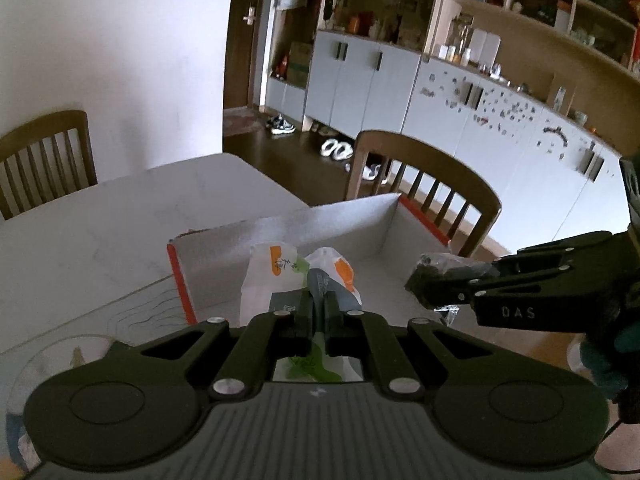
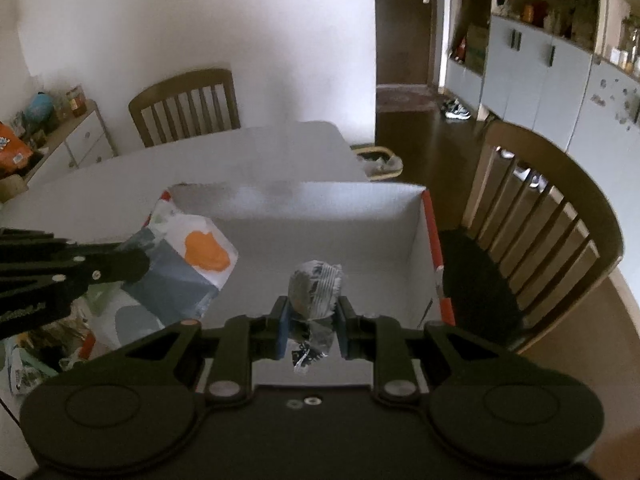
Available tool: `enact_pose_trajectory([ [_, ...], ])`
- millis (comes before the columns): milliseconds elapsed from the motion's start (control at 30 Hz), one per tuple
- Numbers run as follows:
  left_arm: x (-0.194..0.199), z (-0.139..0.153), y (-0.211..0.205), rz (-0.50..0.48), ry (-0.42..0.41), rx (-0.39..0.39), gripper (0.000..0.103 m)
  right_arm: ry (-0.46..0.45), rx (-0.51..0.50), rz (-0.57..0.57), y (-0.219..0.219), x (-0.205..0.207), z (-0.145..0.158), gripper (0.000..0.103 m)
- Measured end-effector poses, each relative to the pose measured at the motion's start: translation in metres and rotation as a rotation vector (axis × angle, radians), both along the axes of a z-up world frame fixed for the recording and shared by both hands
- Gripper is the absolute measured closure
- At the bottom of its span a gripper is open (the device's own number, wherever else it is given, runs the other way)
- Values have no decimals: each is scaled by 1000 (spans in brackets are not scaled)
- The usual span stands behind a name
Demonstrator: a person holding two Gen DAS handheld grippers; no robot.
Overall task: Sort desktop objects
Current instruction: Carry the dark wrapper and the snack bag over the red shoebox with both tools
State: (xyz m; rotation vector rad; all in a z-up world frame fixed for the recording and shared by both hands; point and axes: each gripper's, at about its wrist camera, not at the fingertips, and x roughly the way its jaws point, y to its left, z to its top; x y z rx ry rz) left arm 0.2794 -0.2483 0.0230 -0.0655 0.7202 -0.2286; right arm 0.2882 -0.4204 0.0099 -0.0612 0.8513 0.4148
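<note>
Both grippers held wrapped snacks over the white box

A white packet (image 1: pixel 276 276) with orange and green print was pinched flat in the left gripper (image 1: pixel 318 304), its jaws nearly together; a dark foil-wrapped snack (image 2: pixel 314 292) sat clamped in the narrowly parted right gripper (image 2: pixel 312 332). Ahead of and below both lay the white box (image 2: pixel 320 232) on the table (image 1: pixel 100 216), chairs (image 1: pixel 424 184) beyond

Two wooden slat-back chairs (image 2: pixel 186 106) (image 2: pixel 548 232) stand at the table's far and right sides. Shoes (image 1: pixel 282 125) lie on the dark floor beside white cabinets (image 1: pixel 360 76).
</note>
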Motion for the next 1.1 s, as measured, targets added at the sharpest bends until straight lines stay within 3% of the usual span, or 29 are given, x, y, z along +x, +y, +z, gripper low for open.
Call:
enact_pose_trajectory([
  [600, 46, -48, -21, -26, 118, 96, 99, 99, -93, 61, 3, 43, -45, 81],
  [1100, 67, -74, -17, -11, 275, 80, 99, 159, -157, 139, 17, 54, -65, 81],
])
